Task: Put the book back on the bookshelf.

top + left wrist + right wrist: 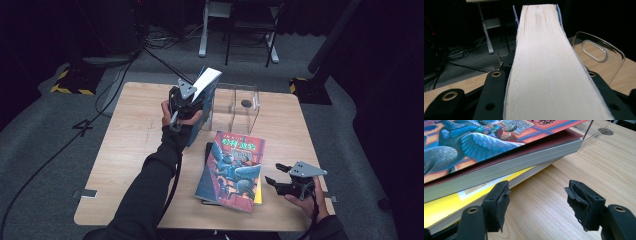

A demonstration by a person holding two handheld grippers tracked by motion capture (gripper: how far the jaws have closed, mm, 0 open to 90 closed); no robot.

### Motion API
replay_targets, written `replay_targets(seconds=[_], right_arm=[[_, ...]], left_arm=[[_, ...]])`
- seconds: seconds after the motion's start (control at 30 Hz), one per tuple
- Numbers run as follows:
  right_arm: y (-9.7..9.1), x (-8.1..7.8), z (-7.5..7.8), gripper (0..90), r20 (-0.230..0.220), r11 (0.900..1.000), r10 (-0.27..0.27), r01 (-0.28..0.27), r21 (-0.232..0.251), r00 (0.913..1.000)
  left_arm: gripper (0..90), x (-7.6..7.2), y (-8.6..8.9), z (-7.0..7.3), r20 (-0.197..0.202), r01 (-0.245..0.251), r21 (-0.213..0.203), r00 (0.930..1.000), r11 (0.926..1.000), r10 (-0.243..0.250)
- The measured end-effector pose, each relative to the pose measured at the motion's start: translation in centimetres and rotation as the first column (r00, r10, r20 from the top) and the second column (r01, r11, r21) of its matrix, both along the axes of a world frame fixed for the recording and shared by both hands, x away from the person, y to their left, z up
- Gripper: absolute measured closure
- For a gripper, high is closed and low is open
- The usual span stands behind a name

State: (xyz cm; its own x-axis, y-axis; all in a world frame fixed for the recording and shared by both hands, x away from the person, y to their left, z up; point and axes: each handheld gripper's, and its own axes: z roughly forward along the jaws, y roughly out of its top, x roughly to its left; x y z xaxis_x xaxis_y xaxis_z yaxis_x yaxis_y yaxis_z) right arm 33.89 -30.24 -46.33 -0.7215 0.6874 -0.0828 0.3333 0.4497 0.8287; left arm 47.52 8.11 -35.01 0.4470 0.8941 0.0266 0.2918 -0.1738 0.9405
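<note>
left gripper (186, 102): pinching blue book (549, 70), upright beside clear stand (244, 105), not yet slotted
right gripper (536, 202): jaws spread, empty, by stacked books (232, 170) near table's (125, 150) front edge

The clear acrylic stand (244, 106) blocks the table's (125, 150) far middle, the stacked books (231, 170) its centre (the left half lies bare).
</note>
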Motion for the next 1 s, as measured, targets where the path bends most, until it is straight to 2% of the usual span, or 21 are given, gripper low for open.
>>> replay_targets(seconds=[0.2,0.4,0.47,0.6,0.63,0.73,0.83,0.93,1.0], right_arm=[[0.1,0.0,-0.1,34.5,-0.006,0.9999,0.007,-0.007,-0.013,1.0000],[0.2,0.0,-0.2,34.5,-0.010,0.9998,0.010,-0.011,-0.019,0.9999],[0.2,0.0,-0.1,34.5,-0.010,0.9998,0.011,-0.011,-0.019,0.9999],[0.2,0.0,-0.2,34.5,-0.013,0.9997,0.015,-0.015,-0.018,0.9998],[0.3,0.0,-0.2,34.5,-0.014,0.9996,0.019,-0.019,-0.021,0.9997],[0.3,0.0,-0.2,34.5,-0.015,0.9997,0.020,-0.020,-0.016,0.9997],[0.3,0.0,-0.2,34.5,-0.019,0.9996,0.020,-0.021,-0.017,0.9996],[0.3,0.0,-0.2,34.5,-0.020,0.9995,0.026,-0.027,-0.019,0.9994],[0.3,0.0,-0.2,34.5,-0.019,0.9994,0.027,-0.027,-0.021,0.9995]], left_arm=[[58.0,-0.6,0.2,0.2,-0.017,0.018,0.025,0.9997,0.9995,-0.017],[56.0,-0.6,0.6,0.6,-0.044,0.037,0.032,0.9984,0.9988,-0.036],[53.0,-0.4,0.6,0.7,-0.058,0.048,0.030,0.9973,0.9984,-0.046],[48.4,-0.1,0.4,1.0,-0.083,0.041,0.051,0.9959,0.9979,-0.037],[43.6,0.2,0.6,1.2,-0.096,0.043,0.046,0.9946,0.9980,-0.038],[42.4,0.4,0.6,1.3,-0.115,0.057,0.053,0.9921,0.9970,-0.050],[42.9,0.7,0.6,1.5,-0.131,0.061,0.061,0.9900,0.9963,-0.053],[49.6,0.9,0.3,1.7,-0.137,0.066,0.080,0.9890,0.9946,-0.055],[54.1,0.8,-0.1,1.8,-0.127,0.054,0.131,0.9912,0.9900,-0.037]])
